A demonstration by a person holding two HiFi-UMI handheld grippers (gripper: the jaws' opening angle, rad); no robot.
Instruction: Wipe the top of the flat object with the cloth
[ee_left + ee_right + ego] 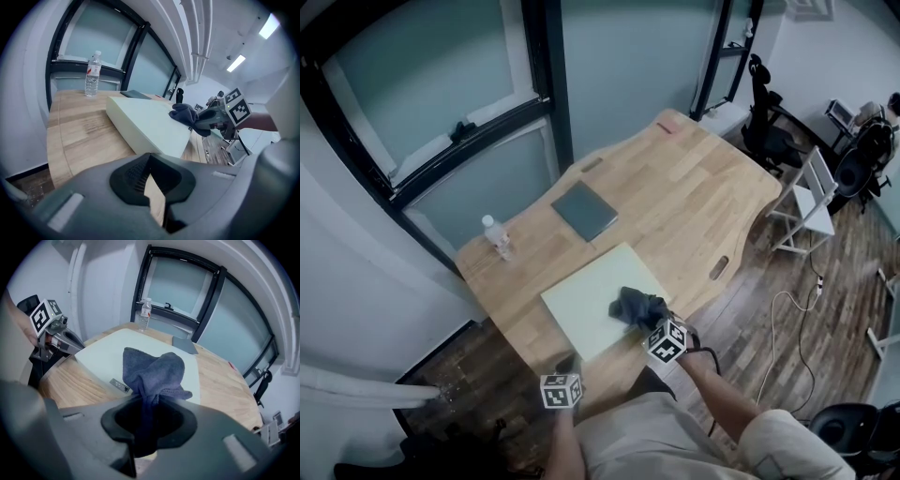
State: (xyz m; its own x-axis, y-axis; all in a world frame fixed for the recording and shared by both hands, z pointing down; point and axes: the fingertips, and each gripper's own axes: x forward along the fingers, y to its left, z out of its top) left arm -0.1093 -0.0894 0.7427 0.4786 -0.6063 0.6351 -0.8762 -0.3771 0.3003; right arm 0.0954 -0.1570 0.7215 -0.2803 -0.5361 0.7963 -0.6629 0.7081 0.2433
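Right now the right claw [150, 416] is clamped on the bunched dark cloth [636, 306], which rests by the near right edge of the pale flat board [586, 302] at the near end of the counter [675, 187]. The left claw [152, 187] hangs at the near edge, jaws all but together, holding nothing. I'd press the cloth flatter, then sweep left and far in overlapping strokes, steadying the board against sliding.

**A:** what's the room like?

**B:** pretty plain tbh: pale wooden surface [694, 187] against black-framed windows [441, 84], dark plank floor [848, 253]. White chair [806, 202] beside it (black office chair [766, 117] behind), strip lights [236, 62] overhead.
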